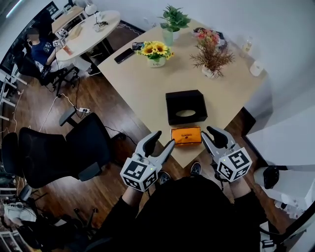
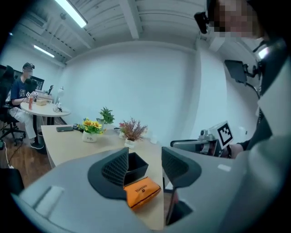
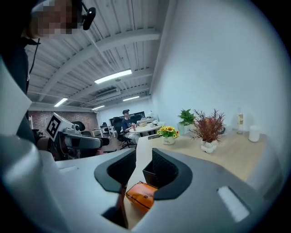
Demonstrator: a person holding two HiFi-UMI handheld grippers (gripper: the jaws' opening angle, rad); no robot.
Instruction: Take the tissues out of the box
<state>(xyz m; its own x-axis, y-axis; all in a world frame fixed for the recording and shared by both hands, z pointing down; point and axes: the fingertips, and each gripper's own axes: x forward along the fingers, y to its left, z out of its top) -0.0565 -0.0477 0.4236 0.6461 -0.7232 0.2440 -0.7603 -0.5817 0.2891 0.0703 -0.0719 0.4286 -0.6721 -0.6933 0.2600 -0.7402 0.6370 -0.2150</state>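
Bright, even light from ceiling strip lights (image 2: pixel 70 12); faint shadows on the tabletop (image 1: pixel 147 83). Strong fisheye bending, dark corners in every view.

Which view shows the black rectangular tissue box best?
Head view: the black rectangular tissue box appears whole from above, oval slot included. Both gripper views show only part, side-on, past their jaws.

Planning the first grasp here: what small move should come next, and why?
Probably ease the right gripper forward and down to the oval slot in the black rectangular tissue box. Both it and the left gripper hang empty, fingers apart, short of the box, with the flat orange packet lying in front of it.
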